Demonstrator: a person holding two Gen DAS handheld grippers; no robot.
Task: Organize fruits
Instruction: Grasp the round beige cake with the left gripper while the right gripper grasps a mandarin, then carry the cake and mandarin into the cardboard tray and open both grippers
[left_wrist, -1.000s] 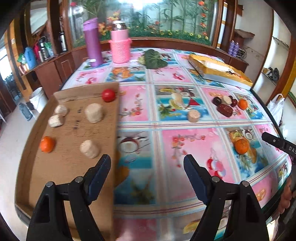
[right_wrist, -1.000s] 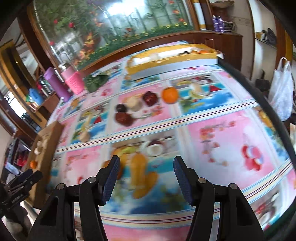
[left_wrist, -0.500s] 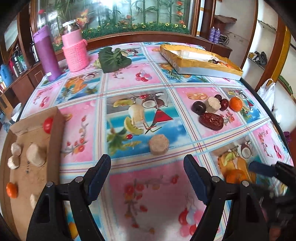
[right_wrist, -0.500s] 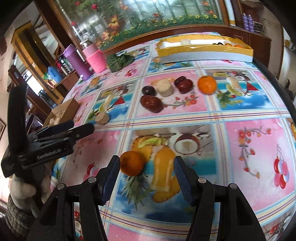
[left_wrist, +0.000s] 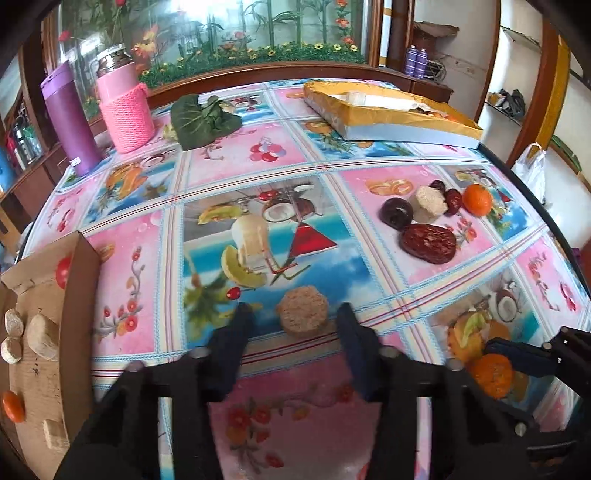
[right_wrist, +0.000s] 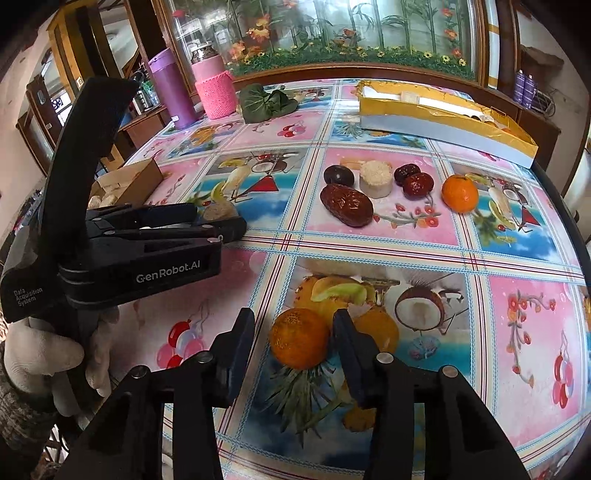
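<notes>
A round tan fruit piece (left_wrist: 303, 317) lies on the fruit-print tablecloth between the fingers of my left gripper (left_wrist: 293, 312). Its jaws are closing, and small gaps still show on both sides of the piece. In the right wrist view an orange (right_wrist: 299, 339) sits between the fingers of my right gripper (right_wrist: 293, 317). Those jaws are closing too and stand just off the peel. A cardboard tray (left_wrist: 37, 398) at the left edge holds tan pieces, a tomato and a small orange.
Farther right lie a dark plum (left_wrist: 397, 216), a white-tan piece (left_wrist: 428, 203), a big red date (left_wrist: 428, 243) and another orange (left_wrist: 477, 199). A gold box (left_wrist: 388, 118), a green leaf (left_wrist: 203, 122), a pink flask (left_wrist: 125, 110) and a purple flask (left_wrist: 70, 122) stand at the back.
Both grippers came forward and down: the left from the cardboard tray over to the tan piece, the right onto the orange. Both pairs of jaws have narrowed around these.
</notes>
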